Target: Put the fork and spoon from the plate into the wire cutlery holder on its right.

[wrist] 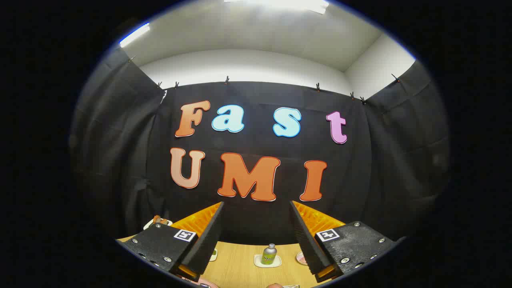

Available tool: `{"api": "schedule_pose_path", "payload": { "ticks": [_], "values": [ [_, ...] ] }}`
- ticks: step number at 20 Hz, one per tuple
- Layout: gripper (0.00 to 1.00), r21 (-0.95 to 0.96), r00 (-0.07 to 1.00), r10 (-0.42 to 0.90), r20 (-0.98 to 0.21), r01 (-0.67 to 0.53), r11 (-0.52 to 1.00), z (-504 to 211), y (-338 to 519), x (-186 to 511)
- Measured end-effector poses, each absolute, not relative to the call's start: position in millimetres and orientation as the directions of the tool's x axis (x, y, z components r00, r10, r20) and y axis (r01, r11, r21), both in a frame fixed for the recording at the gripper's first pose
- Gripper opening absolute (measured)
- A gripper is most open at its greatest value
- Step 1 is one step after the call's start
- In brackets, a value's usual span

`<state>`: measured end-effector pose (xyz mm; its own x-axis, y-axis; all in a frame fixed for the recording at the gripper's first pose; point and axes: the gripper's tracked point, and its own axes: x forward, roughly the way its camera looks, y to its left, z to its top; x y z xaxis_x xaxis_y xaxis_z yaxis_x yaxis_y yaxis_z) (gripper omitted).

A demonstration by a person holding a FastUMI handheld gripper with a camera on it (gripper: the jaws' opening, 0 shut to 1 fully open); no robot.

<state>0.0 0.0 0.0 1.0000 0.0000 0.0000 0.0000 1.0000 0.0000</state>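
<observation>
— Room? Black cloth walls [256, 224], white ceiling, wooden table [240, 264] below.
— Fingers? Gripper [256, 228] spread wide, holding nothing.
— On table? 1 small green bottle [269, 255] on a coaster, beyond the fingers. Plate rim [206, 284] just beneath the fingers; cutlery hard to tell.

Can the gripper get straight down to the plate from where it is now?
Probably not yet. The gripper is open, holding nothing, and aimed level at the booth wall. A small bottle stands on the table beyond the fingers; the plate's rim barely peeks below them.
</observation>
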Motion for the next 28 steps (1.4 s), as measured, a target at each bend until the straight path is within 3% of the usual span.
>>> {"api": "schedule_pose_path", "payload": {
  "ticks": [17, 28],
  "values": [
    [0.94, 0.02, 1.0, 0.006, -0.03, -0.006, 1.0, -17.5, 7.0, 7.4],
    [0.94, 0.043, 0.978, 0.092, -0.185, -0.086, 0.995, -90.2, 51.3, 17.5]
  ]
}}
